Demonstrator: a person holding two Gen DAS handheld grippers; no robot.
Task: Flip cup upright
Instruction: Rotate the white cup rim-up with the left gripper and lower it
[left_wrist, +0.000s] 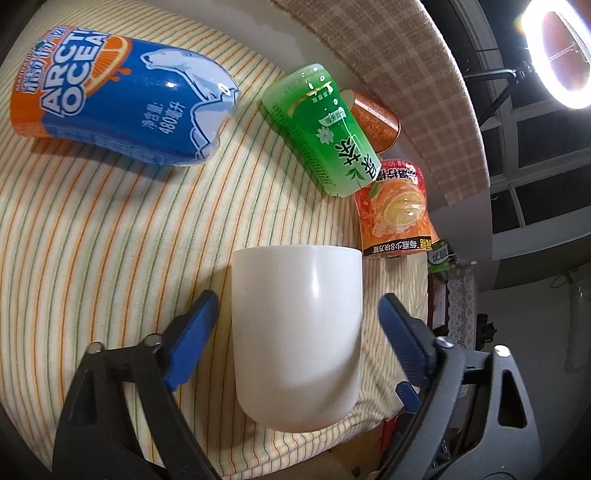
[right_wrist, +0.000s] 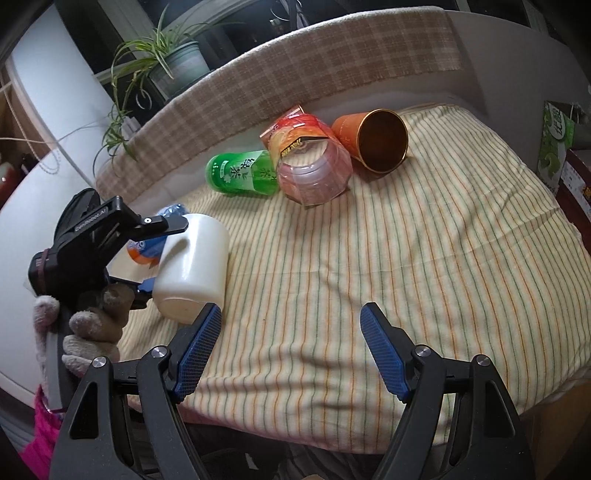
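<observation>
A plain white cylindrical cup (left_wrist: 297, 334) lies on its side near the front left edge of the striped cream cloth (left_wrist: 110, 236) that covers the tabletop. The left gripper (left_wrist: 298, 308) has its blue ribbed fingers (left_wrist: 192, 332) spread wide, one on each side of the cup, with a visible gap on both sides, so nothing is clamped. From the right wrist view the same cup (right_wrist: 192, 267) sits tilted beside the left gripper (right_wrist: 110, 236), held in a gloved hand (right_wrist: 88, 328).

The right gripper (right_wrist: 291, 326) hangs over bare cloth (right_wrist: 406, 258) with its fingers (right_wrist: 384, 354) wide apart and nothing between them.

Farther back lie a blue and orange Arctic Ocean container (left_wrist: 122, 92), a green tea cup (left_wrist: 325, 133), a red-orange fruit-print plastic cup (right_wrist: 314, 166) and an orange cup with a gold rim (right_wrist: 373, 140), all on their sides. A checked beige cloth (right_wrist: 314, 62) runs along the far edge, and a potted spider plant (right_wrist: 166, 62) stands behind it.
</observation>
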